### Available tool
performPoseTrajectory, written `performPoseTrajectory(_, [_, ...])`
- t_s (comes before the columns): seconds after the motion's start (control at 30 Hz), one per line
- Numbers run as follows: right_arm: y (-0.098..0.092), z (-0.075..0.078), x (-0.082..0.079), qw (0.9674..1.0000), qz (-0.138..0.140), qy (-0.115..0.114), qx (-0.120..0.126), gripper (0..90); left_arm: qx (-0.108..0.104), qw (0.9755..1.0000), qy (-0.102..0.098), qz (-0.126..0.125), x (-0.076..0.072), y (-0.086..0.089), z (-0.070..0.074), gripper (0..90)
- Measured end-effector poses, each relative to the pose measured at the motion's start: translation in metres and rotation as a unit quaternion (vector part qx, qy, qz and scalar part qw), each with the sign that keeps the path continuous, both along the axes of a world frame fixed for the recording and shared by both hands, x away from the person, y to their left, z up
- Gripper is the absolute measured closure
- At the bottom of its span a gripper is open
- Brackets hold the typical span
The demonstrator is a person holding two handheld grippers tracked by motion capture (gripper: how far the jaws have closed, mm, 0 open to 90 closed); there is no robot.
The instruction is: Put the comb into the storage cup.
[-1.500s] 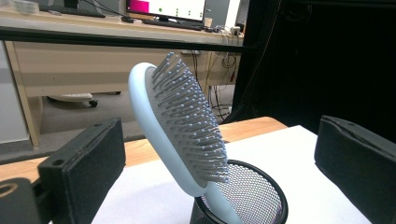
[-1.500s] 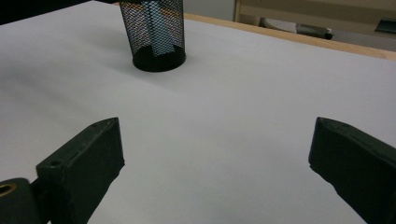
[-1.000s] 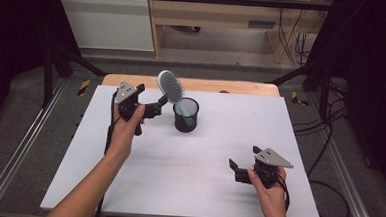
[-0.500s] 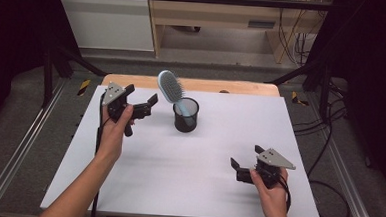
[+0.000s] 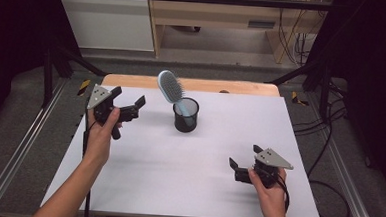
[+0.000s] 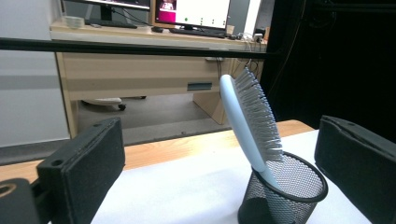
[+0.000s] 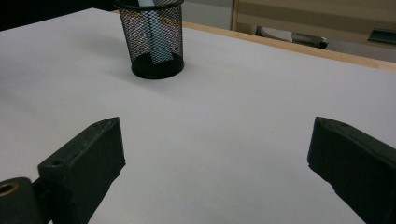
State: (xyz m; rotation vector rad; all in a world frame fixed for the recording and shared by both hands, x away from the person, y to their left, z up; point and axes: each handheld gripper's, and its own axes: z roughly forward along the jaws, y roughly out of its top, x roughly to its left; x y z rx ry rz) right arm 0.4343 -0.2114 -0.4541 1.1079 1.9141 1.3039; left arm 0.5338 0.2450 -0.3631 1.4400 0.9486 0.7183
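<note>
A light blue hairbrush (image 5: 170, 87) stands handle-down in a black mesh cup (image 5: 185, 115) at the back middle of the white table, leaning left with its bristles facing right. My left gripper (image 5: 137, 108) hovers open to the left of the cup, pointing at it, with nothing between its jaws. In the left gripper view the hairbrush (image 6: 247, 121) and the cup (image 6: 285, 191) sit ahead between the wide-apart jaws. My right gripper (image 5: 244, 159) rests open near the front right, and its own view has the cup (image 7: 152, 42) far ahead to the left.
The white tabletop (image 5: 178, 168) has a wooden strip (image 5: 232, 86) along its far edge. A wooden desk (image 6: 140, 70) with monitors stands beyond the table. Cables (image 5: 329, 145) trail on the floor at the right, and a metal rail (image 5: 24, 144) runs along the left.
My left gripper has drawn back to the left, away from the hairbrush and cup, and it stays open. The right gripper has barely moved.
</note>
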Motion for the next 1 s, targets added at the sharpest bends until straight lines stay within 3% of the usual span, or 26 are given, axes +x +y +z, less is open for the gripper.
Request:
performPoseTrajectory(0.3, [-0.005, -0.002, 0.003, 1.0, -0.006, 0.006, 0.002, 4.0, -0.004, 0.9998, -0.002, 0.022, -0.009, 0.027, 0.003, 1.7])
performPoseTrajectory(0.57, [-0.004, -0.002, 0.003, 1.0, -0.003, 0.006, -0.001, 4.6, -0.013, 0.9992, -0.004, 0.036, -0.017, 0.046, -0.006, 1.7])
performPoseTrajectory(0.73, [-0.005, -0.002, 0.002, 1.0, 0.0, 0.003, -0.001, 4.6, 0.005, 0.9993, -0.007, 0.037, -0.021, 0.053, -0.007, 1.7])
performPoseTrajectory(1.0, [-0.006, -0.002, 0.001, 1.0, -0.001, 0.0, -0.002, 4.6, 0.011, 0.999, -0.015, 0.04, -0.028, 0.066, -0.002, 1.6])
